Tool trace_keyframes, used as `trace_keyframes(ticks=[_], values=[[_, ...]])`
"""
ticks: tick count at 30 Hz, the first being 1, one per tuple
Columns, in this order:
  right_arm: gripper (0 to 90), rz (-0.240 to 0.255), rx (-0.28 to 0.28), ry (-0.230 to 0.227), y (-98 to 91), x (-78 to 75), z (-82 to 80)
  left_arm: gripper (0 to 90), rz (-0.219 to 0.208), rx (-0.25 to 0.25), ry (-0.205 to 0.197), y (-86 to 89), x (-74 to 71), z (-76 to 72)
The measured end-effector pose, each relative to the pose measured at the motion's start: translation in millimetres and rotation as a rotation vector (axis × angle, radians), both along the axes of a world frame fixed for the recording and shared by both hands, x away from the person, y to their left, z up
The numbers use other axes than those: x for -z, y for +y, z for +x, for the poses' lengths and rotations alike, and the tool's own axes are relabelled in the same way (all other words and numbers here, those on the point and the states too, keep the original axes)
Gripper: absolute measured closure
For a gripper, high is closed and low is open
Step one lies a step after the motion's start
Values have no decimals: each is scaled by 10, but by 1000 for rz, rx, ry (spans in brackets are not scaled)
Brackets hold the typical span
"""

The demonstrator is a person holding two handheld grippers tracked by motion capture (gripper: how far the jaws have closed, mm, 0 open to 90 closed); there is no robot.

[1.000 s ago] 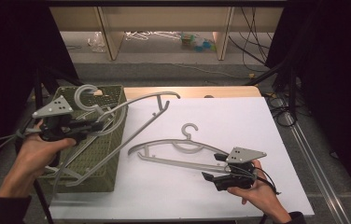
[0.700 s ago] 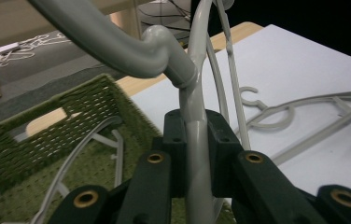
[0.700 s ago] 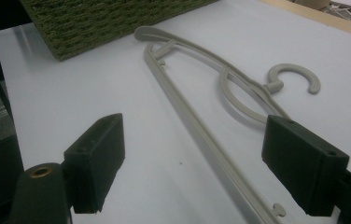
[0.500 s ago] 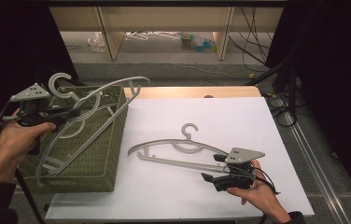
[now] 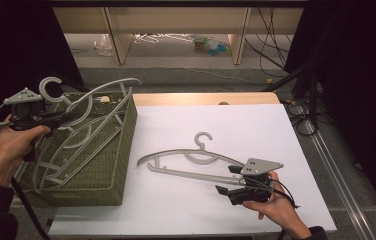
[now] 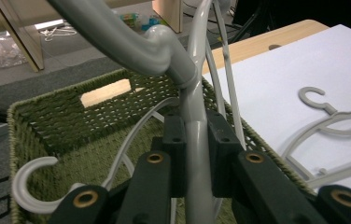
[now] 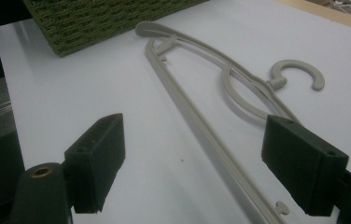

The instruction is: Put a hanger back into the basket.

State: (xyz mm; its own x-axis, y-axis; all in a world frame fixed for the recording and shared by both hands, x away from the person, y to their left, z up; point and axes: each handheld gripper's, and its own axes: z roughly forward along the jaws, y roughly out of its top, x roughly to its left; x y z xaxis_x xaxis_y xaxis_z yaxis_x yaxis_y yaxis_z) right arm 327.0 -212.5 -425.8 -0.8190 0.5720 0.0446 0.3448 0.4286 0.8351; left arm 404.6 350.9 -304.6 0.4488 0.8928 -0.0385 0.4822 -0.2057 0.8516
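- While open, jaws wide apart, right gripper sits astride the hanger flat on white table; closing may skid it.
- Left gripper clamps second hanger above basket; arms may snag the hangers already inside.

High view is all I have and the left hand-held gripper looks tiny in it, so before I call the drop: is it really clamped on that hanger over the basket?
Observer: Yes. In the left gripper view the left hand-held gripper has both pads shut on the held hanger, on its neck just below the hook.
Operator: Anything already in the basket?
Observer: Another grey hanger hook lies inside the green woven basket, near the corner.
Operator: And the right one?
Observer: The right gripper view shows the right hand-held gripper wide open, the table hanger running between its jaws, untouched.
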Motion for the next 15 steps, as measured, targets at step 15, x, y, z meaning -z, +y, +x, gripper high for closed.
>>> trace_keyframes(ticks=[15], values=[[227, -6, -8, 18, 29, 25, -5, 796, 67, -40, -3, 198, 121, 170]])
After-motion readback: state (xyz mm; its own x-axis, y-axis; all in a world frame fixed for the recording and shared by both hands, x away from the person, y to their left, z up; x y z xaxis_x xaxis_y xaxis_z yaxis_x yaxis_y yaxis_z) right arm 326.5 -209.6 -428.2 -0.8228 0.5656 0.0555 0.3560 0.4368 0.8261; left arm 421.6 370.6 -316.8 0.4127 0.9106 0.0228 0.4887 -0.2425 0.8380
